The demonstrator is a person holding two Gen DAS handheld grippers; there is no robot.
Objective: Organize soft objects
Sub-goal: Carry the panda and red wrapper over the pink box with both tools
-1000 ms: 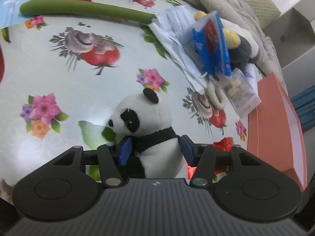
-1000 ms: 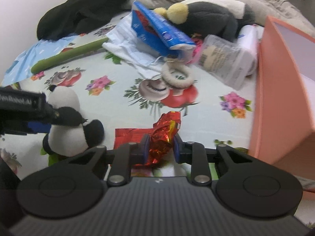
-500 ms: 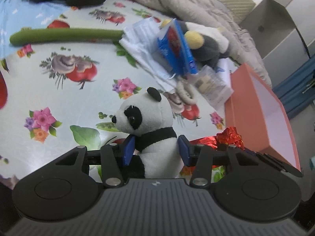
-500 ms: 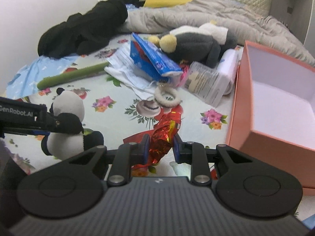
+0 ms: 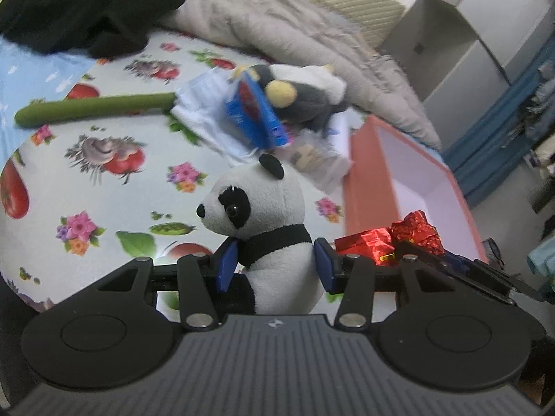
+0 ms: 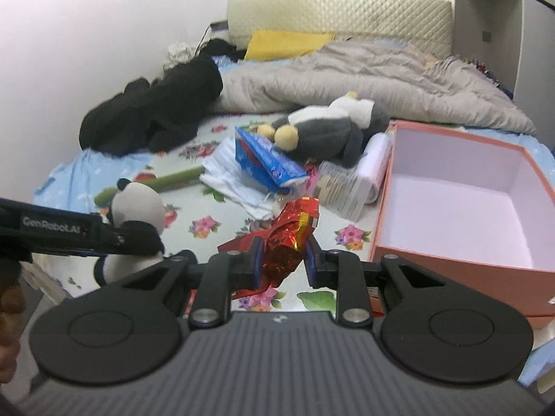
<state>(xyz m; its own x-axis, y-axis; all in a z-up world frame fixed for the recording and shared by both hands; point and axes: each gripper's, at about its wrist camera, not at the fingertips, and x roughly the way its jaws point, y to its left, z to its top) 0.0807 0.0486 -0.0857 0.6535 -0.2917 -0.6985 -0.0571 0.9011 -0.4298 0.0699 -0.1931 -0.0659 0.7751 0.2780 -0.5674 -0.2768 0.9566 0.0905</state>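
1. Left gripper: its blue pads are clamped on the body of the panda plush, one pad at the chest below the black collar band, the other at the back. The panda sits upright, head in profile, held above the floral sheet.
2. Right gripper: its jaws are pressed against the red foil wrapper, which stands up crumpled between the pads, with a flat red flap trailing toward the lower left.
3. In the left wrist view the red foil wrapper and the right gripper's fingers appear just to the right of the panda, in front of the orange box.
4. In the right wrist view the orange box lies open to the right of the wrapper, its pale interior visible.
5. Beyond both tools lies a heap: a grey penguin plush resting on a blue packet, white cloth beneath, a clear plastic pack beside them.
6. A green rod lies on the sheet left of the heap; a beige quilt and black clothing lie behind.
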